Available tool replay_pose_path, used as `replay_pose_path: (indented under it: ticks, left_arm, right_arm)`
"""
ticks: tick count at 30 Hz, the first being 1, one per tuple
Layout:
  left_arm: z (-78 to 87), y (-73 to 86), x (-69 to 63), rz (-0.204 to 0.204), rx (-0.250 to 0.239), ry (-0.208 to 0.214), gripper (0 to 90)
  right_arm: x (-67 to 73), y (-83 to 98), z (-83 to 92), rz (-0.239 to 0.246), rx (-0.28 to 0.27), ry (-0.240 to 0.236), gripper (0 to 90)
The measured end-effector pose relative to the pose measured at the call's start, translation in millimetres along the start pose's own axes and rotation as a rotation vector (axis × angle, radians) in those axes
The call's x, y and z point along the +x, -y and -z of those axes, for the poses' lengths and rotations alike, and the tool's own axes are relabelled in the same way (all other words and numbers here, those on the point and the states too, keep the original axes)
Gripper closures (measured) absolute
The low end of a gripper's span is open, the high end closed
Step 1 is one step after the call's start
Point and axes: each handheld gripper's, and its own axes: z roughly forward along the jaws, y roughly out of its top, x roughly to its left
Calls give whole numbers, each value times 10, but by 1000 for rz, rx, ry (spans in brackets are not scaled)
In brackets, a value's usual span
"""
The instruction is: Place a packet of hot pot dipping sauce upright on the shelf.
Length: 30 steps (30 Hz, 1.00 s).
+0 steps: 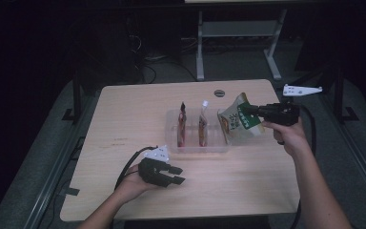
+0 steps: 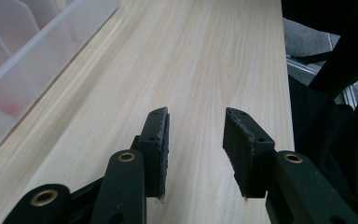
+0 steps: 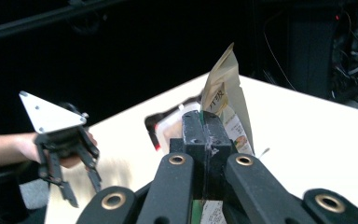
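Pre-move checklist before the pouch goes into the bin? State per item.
1. Right claw shut on the green and tan pouch: ok, the jaws pinch its edge.
2. Pouch over the right end of the clear divided bin: ok in the high view; pouch tilted, not upright.
3. Right-end slot free: cannot tell, the pouch covers it.
4. Two red sachets standing in the bin's left and middle slots: ok.
5. Left claw out of the way: ok, open with nothing between the jaws, over bare table left of and nearer the person than the bin.
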Motion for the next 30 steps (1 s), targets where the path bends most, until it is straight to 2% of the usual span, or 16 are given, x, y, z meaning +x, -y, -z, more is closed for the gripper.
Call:
replay_pose_path:
  ticks: [6,9,14,16,18,20,21,24,28,30]
  left_arm:
    - [-3,4,-1,4,0,4,597]
    - [3,13,1,7,2,2,593]
    - [33,18,16,18,8,-10,583]
    - [39,26,18,20,7,-15,571]
    - [52,35,21,16,16,-22,561]
    - [66,42,27,18,17,-27,552]
    - [72,44,31,22,16,-30,550]
    - [95,50,44,26,20,-35,538]
    - [120,70,49,23,21,-47,490]
    - [141,79,44,18,28,-58,456]
  right_arm:
    - [-49,50,-160,-1,35,32,900]
    - [-64,81,-244,4,79,66,899]
    - [-67,91,-289,2,83,64,887]
    - [-64,85,-279,9,89,66,812]
    - [-51,76,-261,22,102,93,714]
    - [-46,78,-233,24,115,101,639]
    - [-35,82,-214,23,121,103,573]
    - [14,83,-148,37,128,134,451]
    - [121,90,-71,73,130,170,331]
    - [156,123,-37,76,138,182,286]
